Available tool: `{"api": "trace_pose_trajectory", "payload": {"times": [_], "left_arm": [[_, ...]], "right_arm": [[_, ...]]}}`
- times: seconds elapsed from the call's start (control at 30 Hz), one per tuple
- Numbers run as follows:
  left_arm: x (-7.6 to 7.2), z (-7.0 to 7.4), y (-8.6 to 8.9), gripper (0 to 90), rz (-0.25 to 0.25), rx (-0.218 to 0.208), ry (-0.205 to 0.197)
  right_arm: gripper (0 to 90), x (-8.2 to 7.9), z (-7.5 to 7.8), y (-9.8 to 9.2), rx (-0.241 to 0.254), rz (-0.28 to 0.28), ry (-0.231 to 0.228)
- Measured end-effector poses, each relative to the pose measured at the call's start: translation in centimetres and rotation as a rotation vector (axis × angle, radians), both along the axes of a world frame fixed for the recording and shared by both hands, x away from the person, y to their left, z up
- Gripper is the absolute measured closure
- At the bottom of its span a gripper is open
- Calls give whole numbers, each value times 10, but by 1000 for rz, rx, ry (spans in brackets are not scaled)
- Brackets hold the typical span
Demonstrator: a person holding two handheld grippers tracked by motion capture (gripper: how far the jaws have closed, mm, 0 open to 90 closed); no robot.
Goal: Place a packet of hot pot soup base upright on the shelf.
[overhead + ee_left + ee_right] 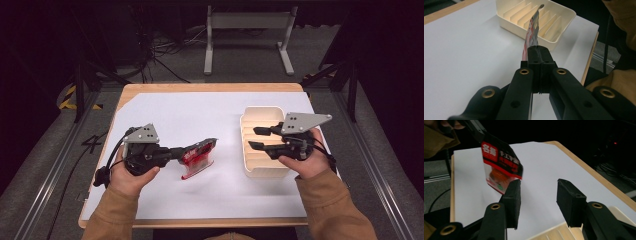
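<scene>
A flat packet [199, 156] with a red and black label and a clear lower half hangs just above the white sheet, left of centre. My left gripper [186, 151] is shut on one edge of it. In the left gripper view the packet [534, 27] stands edge-on beyond the closed jaws of the left gripper [539, 53]. My right gripper [253, 138] hovers over the cream slotted tray [260, 110], jaws open with nothing between them. From the right gripper [539, 192] the packet [501, 167] is seen farther off at the upper left.
A white sheet [175, 110] covers most of the wooden table [210, 87]. The cream tray [511, 25] has several upright dividers and nothing in it. Beyond the table are dark floor, cables and a metal stand [247, 22].
</scene>
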State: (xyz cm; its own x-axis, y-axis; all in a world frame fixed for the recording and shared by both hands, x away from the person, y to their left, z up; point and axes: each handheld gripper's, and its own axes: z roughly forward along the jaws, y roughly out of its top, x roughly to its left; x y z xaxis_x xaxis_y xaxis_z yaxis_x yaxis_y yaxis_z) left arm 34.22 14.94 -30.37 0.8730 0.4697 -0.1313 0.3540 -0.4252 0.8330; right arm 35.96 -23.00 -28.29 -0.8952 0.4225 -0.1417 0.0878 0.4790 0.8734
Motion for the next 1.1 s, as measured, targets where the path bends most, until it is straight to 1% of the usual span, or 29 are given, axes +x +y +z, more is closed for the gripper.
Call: {"api": "trace_pose_trajectory", "payload": {"times": [0.07,0.1,0.13,0.17,0.27,0.47,0.53,0.6,0.67,0.73,0.77,0.87,0.93,1.0,1.03,1.1], "left_arm": [[0,0,-1,900,-2,-2,0],[0,0,-2,900,-2,-7,-2],[1,1,-4,900,-6,-10,-6],[1,1,-6,900,-9,-10,-7],[-1,2,-12,900,-27,-6,-18],[-3,6,-19,900,-47,-12,-40],[-3,6,-20,900,-50,-13,-40],[-3,7,-23,900,-56,-20,-50],[-3,7,-24,900,-59,-18,-54],[-4,6,-27,900,-64,-18,-56],[-5,6,-28,900,-62,-16,-58],[-5,6,-28,900,-61,-12,-62],[-5,6,-27,900,-52,-14,-68],[-5,6,-27,900,-47,-16,-66],[-5,6,-26,900,-45,-16,-67],[-5,6,-25,900,-39,-15,-67]], "right_arm": [[541,0,2,10,-7,30,1],[541,0,2,10,-7,30,1],[537,1,2,15,-13,42,2],[534,2,2,23,-21,60,8],[532,5,0,35,-39,86,10],[532,11,-6,53,-79,127,15],[534,12,-7,57,-87,136,17],[562,13,-10,63,-104,157,13],[571,14,-11,64,-110,164,11],[606,15,-12,66,-121,178,8],[633,16,-14,67,-127,196,8],[739,17,-15,68,-143,210,-2],[792,17,-14,68,-148,222,-15],[806,17,-14,67,-149,233,-21],[833,17,-13,67,-148,250,-33],[846,17,-12,67,-150,254,-34]]}}
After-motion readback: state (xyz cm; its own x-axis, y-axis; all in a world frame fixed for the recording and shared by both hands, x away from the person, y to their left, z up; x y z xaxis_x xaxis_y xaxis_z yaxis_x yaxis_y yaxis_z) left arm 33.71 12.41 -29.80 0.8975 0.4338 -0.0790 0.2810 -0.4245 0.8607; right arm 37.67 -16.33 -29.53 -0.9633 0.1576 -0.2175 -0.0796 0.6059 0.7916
